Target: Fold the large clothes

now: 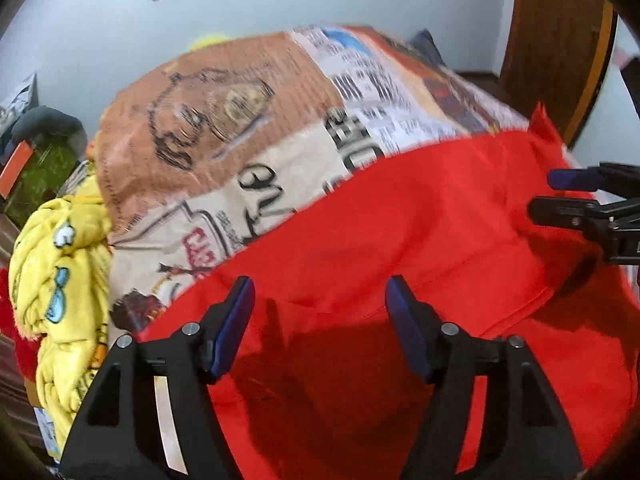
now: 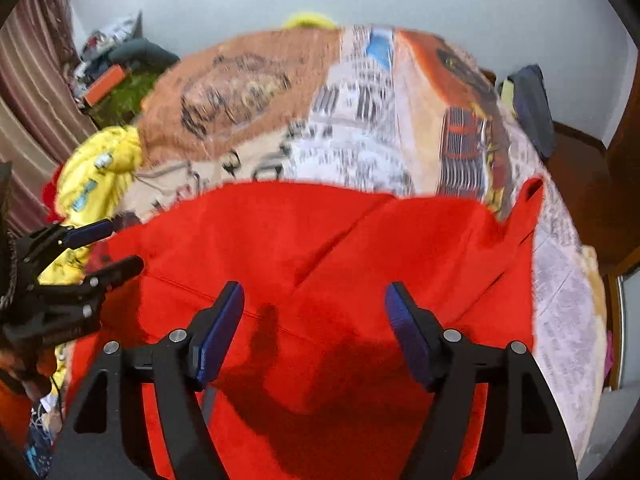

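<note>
A large red garment lies spread over a printed blanket on a bed, seen again in the right wrist view as red garment on the blanket. My left gripper hangs above the cloth with its jaws apart and nothing between the blue pads. My right gripper is likewise open over the red fabric, empty. Each gripper shows in the other's view: the right gripper at the right edge, the left gripper at the left edge. A fold line runs across the garment.
A crumpled yellow cloth lies at the blanket's left side. A dark garment sits at the bed's far right corner. A wooden door frame stands behind, and a striped curtain hangs at left.
</note>
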Available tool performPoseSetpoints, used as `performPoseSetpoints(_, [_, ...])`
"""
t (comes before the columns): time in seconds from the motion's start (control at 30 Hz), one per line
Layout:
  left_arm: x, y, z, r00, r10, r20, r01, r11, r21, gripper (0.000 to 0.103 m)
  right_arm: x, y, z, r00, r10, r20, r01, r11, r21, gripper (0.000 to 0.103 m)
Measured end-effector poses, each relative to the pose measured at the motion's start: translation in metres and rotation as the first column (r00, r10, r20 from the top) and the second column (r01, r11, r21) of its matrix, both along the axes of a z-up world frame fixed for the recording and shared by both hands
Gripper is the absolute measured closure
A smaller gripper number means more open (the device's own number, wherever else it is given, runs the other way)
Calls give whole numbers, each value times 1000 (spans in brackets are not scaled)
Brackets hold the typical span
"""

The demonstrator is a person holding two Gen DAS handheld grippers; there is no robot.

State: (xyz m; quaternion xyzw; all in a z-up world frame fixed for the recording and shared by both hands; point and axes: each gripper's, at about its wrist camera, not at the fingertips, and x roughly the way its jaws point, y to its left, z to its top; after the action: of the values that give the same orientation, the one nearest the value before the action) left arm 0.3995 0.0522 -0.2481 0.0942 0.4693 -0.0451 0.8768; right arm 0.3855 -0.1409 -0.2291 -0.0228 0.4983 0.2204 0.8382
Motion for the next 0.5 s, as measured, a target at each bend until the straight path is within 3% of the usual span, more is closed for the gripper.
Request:
performPoseSetpoints(0.1, [-2,-4,-23,999,-6,-45,7,1000,11,32,3,0,-21,999,-6,-53,4,999,-49,33])
performPoseSetpoints(0.2, [-15,1,-28,1000,3,-24,-3,1000,13,15,1,-14,-32,997,-19,-69,15,998,-63,26])
performPoseSetpoints(0.37, [-40,16,-38,998,-14,-57,14,1000,-3,11,-10,-47,-25,998,-30,-63,28,999,-44,24])
performPoseSetpoints(0.5, [-59,37,-43,995,19,-97,-25,998,-60,7,-17,-66,-25,997,-41,-62,38,998,-57,24])
